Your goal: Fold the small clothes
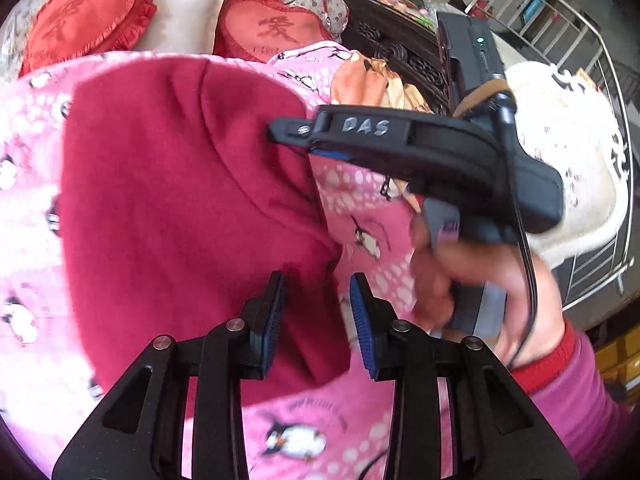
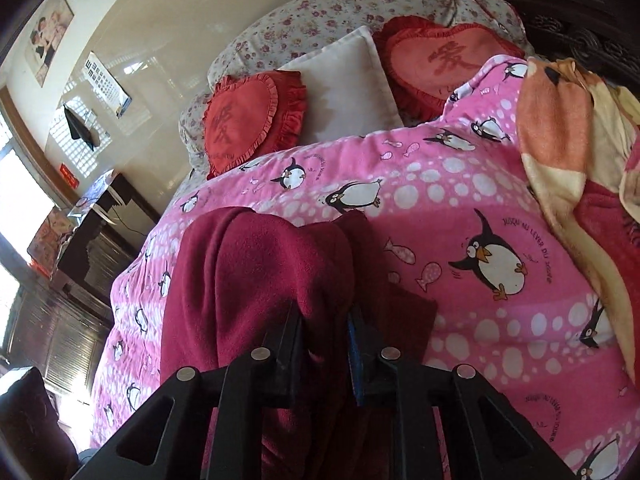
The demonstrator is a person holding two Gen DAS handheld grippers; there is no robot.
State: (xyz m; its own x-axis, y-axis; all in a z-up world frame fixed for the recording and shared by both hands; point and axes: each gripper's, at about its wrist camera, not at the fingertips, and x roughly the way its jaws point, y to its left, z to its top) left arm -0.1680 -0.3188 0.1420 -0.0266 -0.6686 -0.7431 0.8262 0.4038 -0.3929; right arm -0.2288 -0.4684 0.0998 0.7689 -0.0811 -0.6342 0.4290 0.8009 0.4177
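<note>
A dark red fleece garment (image 1: 180, 200) lies on a pink penguin-print quilt (image 1: 372, 216). My left gripper (image 1: 318, 288) is open just above the garment's right edge, with nothing between its blue pads. My right gripper (image 2: 324, 316) is shut on a fold of the red garment (image 2: 260, 272) and holds it lifted off the quilt (image 2: 480, 208). In the left wrist view the right gripper (image 1: 280, 130) reaches in from the right, its tip pinching the garment's upper right edge, with the person's hand (image 1: 480, 280) on its handle.
Two red heart-shaped cushions (image 2: 252, 120) (image 2: 436, 60) and a white pillow (image 2: 348, 84) lie at the head of the bed. An orange and cream blanket (image 2: 560, 128) is bunched at the right. A dark carved headboard (image 1: 400, 52) and a metal railing (image 1: 592, 60) stand beyond.
</note>
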